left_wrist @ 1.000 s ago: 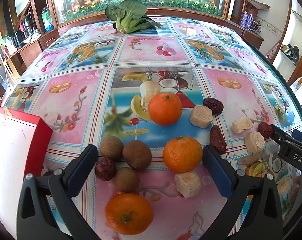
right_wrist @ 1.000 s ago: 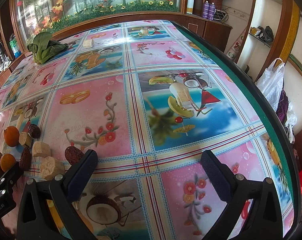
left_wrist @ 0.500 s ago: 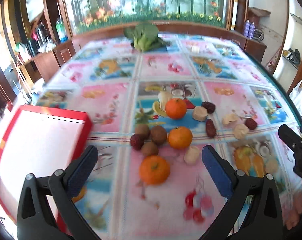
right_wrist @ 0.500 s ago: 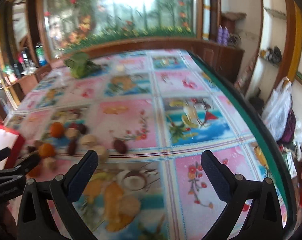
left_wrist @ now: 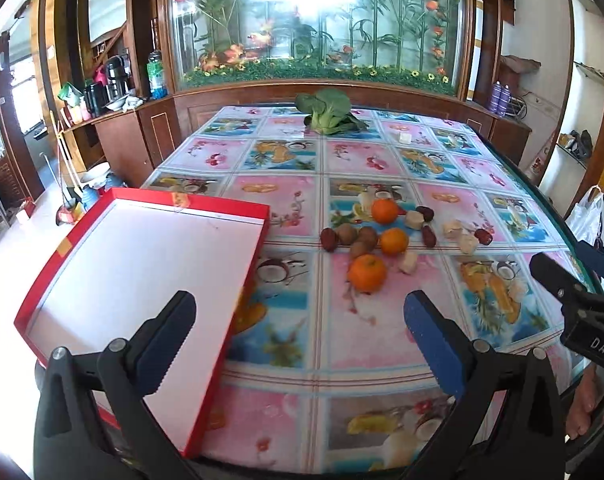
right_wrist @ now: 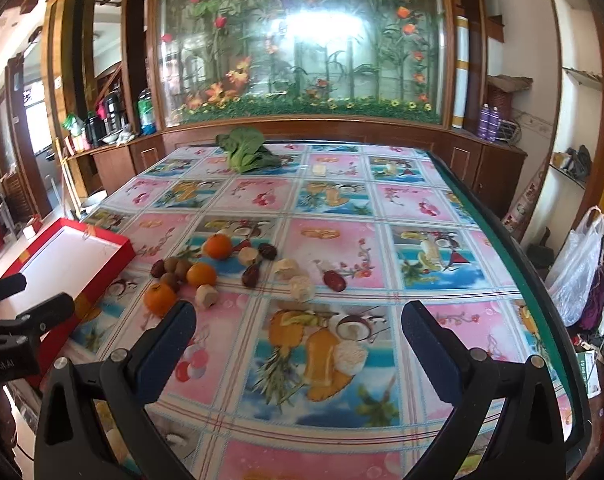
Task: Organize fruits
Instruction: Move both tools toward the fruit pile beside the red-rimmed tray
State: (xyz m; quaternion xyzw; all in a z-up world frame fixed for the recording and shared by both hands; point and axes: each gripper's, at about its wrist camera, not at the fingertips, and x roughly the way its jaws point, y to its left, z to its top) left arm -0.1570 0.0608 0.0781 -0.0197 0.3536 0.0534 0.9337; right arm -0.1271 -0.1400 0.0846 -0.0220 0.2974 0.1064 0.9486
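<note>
Three oranges, the nearest (left_wrist: 367,273), lie in a loose pile with brown round fruits (left_wrist: 347,233), dark red dates (left_wrist: 428,236) and pale chunks (left_wrist: 408,261) on a fruit-print tablecloth (left_wrist: 302,336). The same pile shows in the right wrist view, with an orange (right_wrist: 160,299) nearest. A red tray with a white floor (left_wrist: 142,272) sits at the table's left edge. My left gripper (left_wrist: 300,332) is open, held high and back from the pile. My right gripper (right_wrist: 298,334) is open too, above bare cloth to the right of the fruit.
A leafy green vegetable (left_wrist: 327,114) and a small white block (left_wrist: 403,137) lie at the table's far end. The table's right edge (right_wrist: 541,296) drops off beside a hanging plastic bag (right_wrist: 579,264). Wooden cabinets and a glass display with plants stand behind.
Both grippers have pulled up and back from the table, so the fruit pile looks smaller and farther. The red tray has come fully into the left wrist view. Both stay open.
</note>
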